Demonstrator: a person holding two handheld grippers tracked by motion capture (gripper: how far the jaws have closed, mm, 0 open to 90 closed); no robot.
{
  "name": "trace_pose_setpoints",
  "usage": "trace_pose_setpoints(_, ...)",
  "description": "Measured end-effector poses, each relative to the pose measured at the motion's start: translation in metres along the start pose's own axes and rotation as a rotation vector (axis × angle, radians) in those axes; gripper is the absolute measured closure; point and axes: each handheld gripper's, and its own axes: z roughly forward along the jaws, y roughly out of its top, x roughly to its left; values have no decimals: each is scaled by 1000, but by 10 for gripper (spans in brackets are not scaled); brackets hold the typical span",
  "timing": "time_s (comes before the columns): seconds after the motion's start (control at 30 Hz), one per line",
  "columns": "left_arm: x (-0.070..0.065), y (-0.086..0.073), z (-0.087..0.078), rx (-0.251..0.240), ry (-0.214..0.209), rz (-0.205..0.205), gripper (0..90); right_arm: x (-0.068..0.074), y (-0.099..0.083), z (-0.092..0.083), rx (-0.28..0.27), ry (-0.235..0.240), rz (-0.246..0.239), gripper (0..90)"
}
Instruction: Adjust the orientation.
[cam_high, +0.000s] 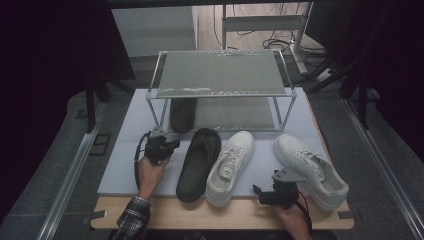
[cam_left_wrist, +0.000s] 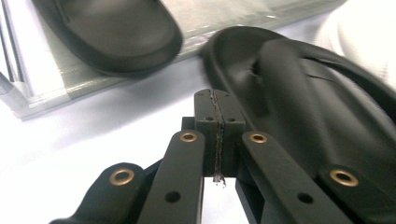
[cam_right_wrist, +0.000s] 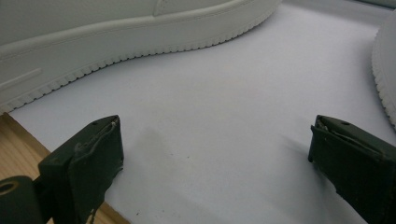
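Note:
A black slipper (cam_high: 199, 162) lies on the pale mat, with a white sneaker (cam_high: 230, 167) right beside it and a second white sneaker (cam_high: 310, 170) further right. Another black slipper (cam_high: 182, 114) sits on the lower level of the metal-framed rack (cam_high: 220, 72). My left gripper (cam_high: 169, 141) is just left of the mat slipper (cam_left_wrist: 317, 116), shut with nothing between its pads (cam_left_wrist: 218, 135); the rack slipper (cam_left_wrist: 116, 32) lies ahead of it. My right gripper (cam_high: 265, 192) is at the front edge between the two sneakers, open and empty (cam_right_wrist: 217, 154) over bare mat, with the left sneaker's sole (cam_right_wrist: 116, 28) close ahead.
The mat (cam_high: 125, 165) rests on a wooden table whose front strip (cam_high: 200, 215) shows bare wood. Metal rails (cam_high: 70, 175) run along both sides. Cables and a desk leg (cam_high: 300, 45) stand on the floor behind the rack.

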Motion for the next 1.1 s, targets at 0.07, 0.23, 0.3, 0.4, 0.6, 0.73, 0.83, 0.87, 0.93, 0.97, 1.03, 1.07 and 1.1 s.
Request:
trace_pose_setpoints(0.07,-3,-1,-7,-6,-18,6,895,0,0,0,0,0,0,32)
trace_pose_setpoints(0.23,-15,-5,-22,-19,-57,16,896,0,0,0,0,0,0,31)
trace_pose_setpoints(0.3,-21,-8,-26,-22,-57,45,894,0,0,0,0,0,0,32)
trace_pose_setpoints(0.4,-31,-14,-30,-14,-55,65,894,0,0,0,0,0,-1,31)
trace_pose_setpoints(0.6,-46,-26,-35,-7,-74,84,894,0,0,0,1,0,0,32)
trace_pose_setpoints(0.73,-50,-33,-32,-4,-104,69,894,0,0,0,1,0,-1,31)
trace_pose_setpoints(0.83,-53,-38,-27,8,-117,68,894,0,0,0,1,0,-1,32)
trace_pose_setpoints(0.87,-54,-38,-26,12,-118,71,895,0,0,0,1,0,-1,32)
trace_pose_setpoints(0.93,-57,-40,-22,16,-109,87,895,0,0,0,1,0,-1,31)
trace_pose_setpoints(0.97,-58,-40,-21,19,-101,100,895,0,0,0,1,0,-1,31)
trace_pose_setpoints(1.03,-60,-40,-19,24,-90,116,895,0,0,0,1,0,-1,32)
trace_pose_setpoints(1.07,-60,-39,-18,24,-88,118,895,0,0,0,1,0,-1,31)
trace_pose_setpoints(1.1,-59,-39,-17,25,-90,119,895,0,0,0,1,0,-1,32)
